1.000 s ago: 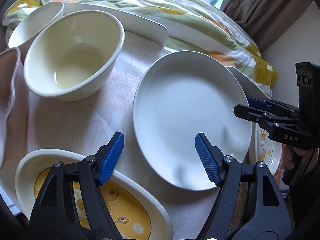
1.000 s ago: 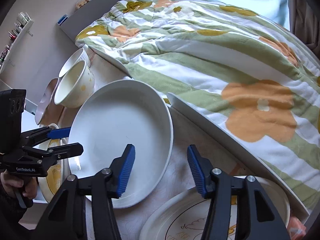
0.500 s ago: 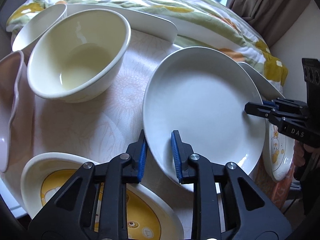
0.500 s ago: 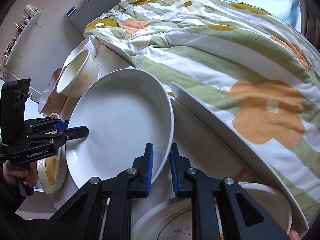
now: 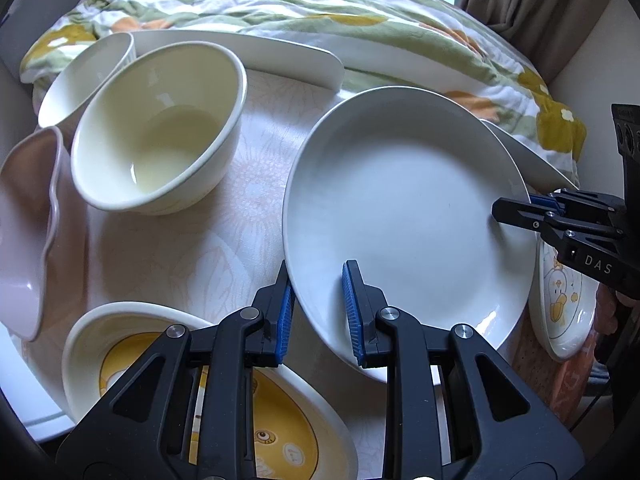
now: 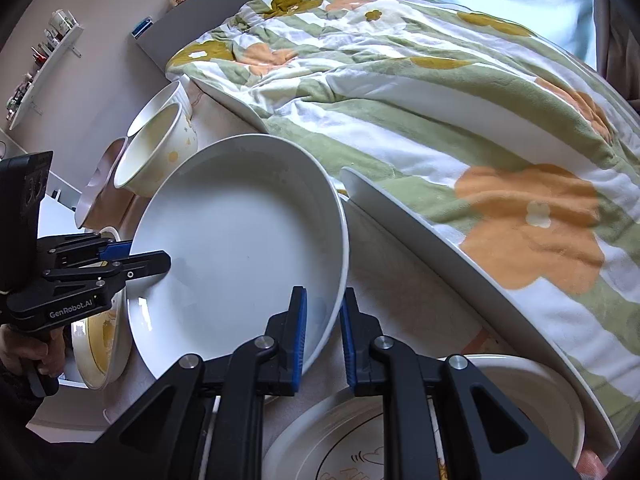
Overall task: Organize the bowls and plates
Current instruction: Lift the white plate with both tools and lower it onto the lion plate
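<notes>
A large white deep plate [image 5: 400, 216] [image 6: 240, 248] lies on the pale patterned tabletop [image 5: 168, 248]. My left gripper [image 5: 318, 316] is shut on its near rim in the left wrist view, one blue pad inside and one outside. My right gripper [image 6: 323, 336] is shut on the opposite rim in the same way. Each gripper shows in the other's view: the right gripper [image 5: 500, 210] at the plate's right edge, the left gripper [image 6: 134, 257] at its left edge.
A cream bowl [image 5: 156, 128], a white bowl [image 5: 84, 76] and a pink wavy bowl [image 5: 28, 216] stand left of the plate. A yellow cartoon dish [image 5: 120, 344] lies near me, a duck plate [image 5: 560, 304] at the right. A flowered quilt [image 6: 440, 100] lies beyond the table.
Both grippers stood open over the plate's rim a second ago. Both have closed onto the rim since, and the left one has shifted slightly along it.
</notes>
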Action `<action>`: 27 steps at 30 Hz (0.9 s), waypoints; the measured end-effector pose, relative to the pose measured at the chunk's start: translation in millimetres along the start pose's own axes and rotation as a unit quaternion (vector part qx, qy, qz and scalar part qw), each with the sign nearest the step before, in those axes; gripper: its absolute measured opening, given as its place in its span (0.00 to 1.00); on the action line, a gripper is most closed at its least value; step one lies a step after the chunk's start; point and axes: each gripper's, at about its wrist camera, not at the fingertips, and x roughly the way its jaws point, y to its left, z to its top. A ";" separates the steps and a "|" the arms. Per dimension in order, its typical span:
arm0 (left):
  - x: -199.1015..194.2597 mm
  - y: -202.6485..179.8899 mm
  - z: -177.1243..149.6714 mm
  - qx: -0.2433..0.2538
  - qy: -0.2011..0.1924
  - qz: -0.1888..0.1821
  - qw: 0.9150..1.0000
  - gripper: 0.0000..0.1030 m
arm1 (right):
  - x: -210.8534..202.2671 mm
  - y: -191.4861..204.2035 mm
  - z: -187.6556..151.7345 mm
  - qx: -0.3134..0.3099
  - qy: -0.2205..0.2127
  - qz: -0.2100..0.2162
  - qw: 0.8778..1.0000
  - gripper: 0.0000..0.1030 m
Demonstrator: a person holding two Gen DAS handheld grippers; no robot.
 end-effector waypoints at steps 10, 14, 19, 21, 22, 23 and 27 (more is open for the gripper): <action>-18.0 -0.5 2.3 0.010 -0.006 -0.002 1.000 0.20 | -15.1 5.3 5.9 0.008 -0.005 -0.014 1.000 0.15; -33.4 1.4 1.8 0.015 -0.012 -0.008 1.000 0.20 | -26.6 9.5 10.2 0.019 -0.012 -0.016 1.000 0.15; -56.0 7.8 -3.2 0.025 -0.020 -0.016 0.999 0.20 | -46.8 23.3 10.6 0.039 -0.032 -0.017 0.999 0.15; -66.0 13.7 -6.6 0.029 -0.024 -0.022 0.999 0.20 | -54.5 31.9 9.4 0.047 -0.041 -0.017 0.998 0.15; -71.4 17.5 -8.7 0.032 -0.026 -0.024 0.999 0.20 | -58.3 37.3 8.5 0.049 -0.045 -0.018 0.998 0.15; -77.0 20.7 -10.5 0.034 -0.028 -0.027 0.999 0.20 | -62.5 44.1 7.5 0.051 -0.050 -0.018 0.997 0.15; -95.7 39.3 -19.0 0.049 -0.034 -0.036 0.998 0.20 | -70.9 72.1 2.7 0.059 -0.061 -0.031 0.996 0.15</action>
